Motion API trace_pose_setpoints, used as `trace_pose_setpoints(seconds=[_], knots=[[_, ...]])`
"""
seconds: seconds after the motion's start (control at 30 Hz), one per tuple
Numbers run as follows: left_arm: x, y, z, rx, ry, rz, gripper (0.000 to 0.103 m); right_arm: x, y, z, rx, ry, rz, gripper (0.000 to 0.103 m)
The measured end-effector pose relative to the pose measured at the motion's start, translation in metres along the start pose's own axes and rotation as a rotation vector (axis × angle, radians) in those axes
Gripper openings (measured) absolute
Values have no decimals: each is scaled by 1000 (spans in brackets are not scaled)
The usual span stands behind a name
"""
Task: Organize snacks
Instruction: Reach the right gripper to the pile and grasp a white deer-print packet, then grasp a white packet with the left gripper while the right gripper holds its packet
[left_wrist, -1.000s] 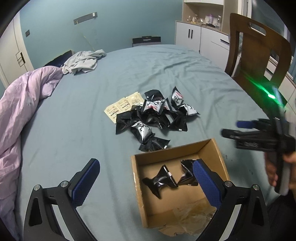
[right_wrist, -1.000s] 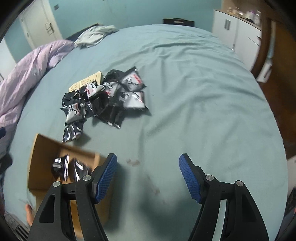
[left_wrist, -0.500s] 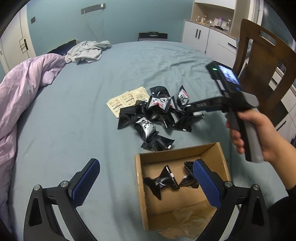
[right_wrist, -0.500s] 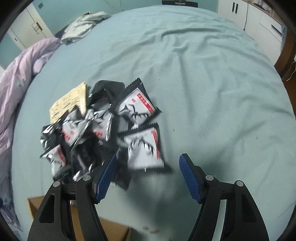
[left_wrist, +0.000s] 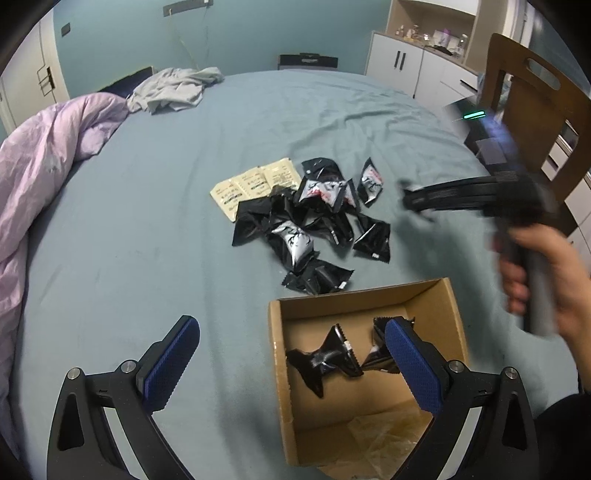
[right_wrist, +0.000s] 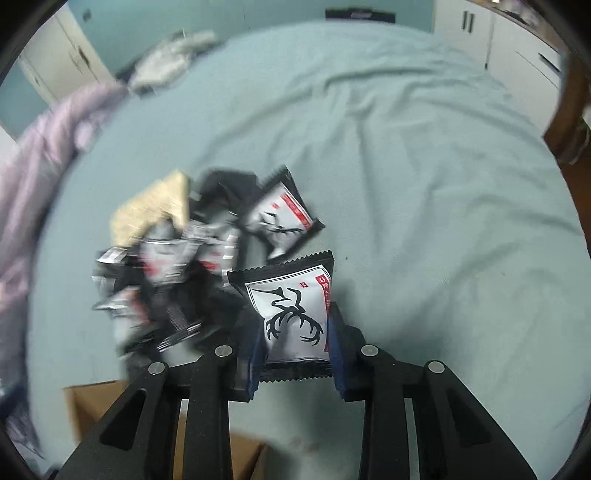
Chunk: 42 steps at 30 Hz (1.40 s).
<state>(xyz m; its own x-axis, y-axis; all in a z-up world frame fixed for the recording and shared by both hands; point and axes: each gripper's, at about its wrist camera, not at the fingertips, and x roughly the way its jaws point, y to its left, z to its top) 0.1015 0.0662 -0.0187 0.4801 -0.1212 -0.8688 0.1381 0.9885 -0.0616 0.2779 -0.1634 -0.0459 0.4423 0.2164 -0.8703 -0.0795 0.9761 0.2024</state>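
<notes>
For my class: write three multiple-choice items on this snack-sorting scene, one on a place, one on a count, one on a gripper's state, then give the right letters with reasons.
1. Where do the beige packets lie?
A. in the cardboard box
B. on the bed at the pile's far-left edge
C. on the chair

2. How many black snack packets show in the cardboard box?
A. none
B. two
C. five

3. What is the state of the right gripper?
A. wide open over bare sheet
B. shut on nothing
C. shut on an antler-print packet

Answers: 1 B, they rest on the sheet beside the black packets. 2 B, two twisted packets lie on its floor. 3 C, its jaws have just closed and both pads press the antler-print packet.
</notes>
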Motion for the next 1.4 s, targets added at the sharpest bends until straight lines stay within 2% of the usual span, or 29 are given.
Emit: trace_pose_setpoints(seconds=[0.13,0.27,0.37,0.43,0.47,0.53,0.6,0.77,0.83,0.97,1.0,1.03,1.07,1.1,1.2,1.27,1.4], knots=[[7,3,4,-2,18,24,103,-66,8,-44,2,-69,41,28],[16,7,13,-14,45,19,103,-124,1,-111,84,-114,118,29],[27,6,29,-2,78,16,103,-141,-11,-148,134,-146,165,29],[42,3,46,1,132,-57,103,-141,-24,-165,147,-178,163,29],[47,2,50,-3,142,-69,103,-135,-32,-172,158,-181,139,29],[64,2,66,-29,174,-88,103,-117,-38,-177,188,-126,102,29],[78,2,76,-62,196,-94,103,-100,-47,-175,217,-97,113,29],[127,5,95,-120,301,-109,102,-93,-48,-162,213,-147,119,29],[147,5,96,-119,354,-82,96,-90,-45,-161,196,-158,116,29],[172,5,91,-110,426,-14,91,-88,-41,-167,176,-158,120,29],[177,6,89,-113,445,-12,85,-87,-41,-167,173,-159,120,29],[181,6,86,-113,457,-14,65,-88,-41,-167,169,-162,119,29],[183,6,83,-105,462,-11,53,-90,-41,-167,164,-168,116,29],[182,4,82,-88,451,6,43,-91,-40,-167,158,-173,111,29],[175,-3,77,-20,403,22,40,-90,-42,-168,174,-170,136,29],[165,-3,74,-20,372,47,38,-90,-44,-170,183,-170,150,29],[118,-2,69,-23,274,58,38,-95,-43,-172,180,-186,131,29]])
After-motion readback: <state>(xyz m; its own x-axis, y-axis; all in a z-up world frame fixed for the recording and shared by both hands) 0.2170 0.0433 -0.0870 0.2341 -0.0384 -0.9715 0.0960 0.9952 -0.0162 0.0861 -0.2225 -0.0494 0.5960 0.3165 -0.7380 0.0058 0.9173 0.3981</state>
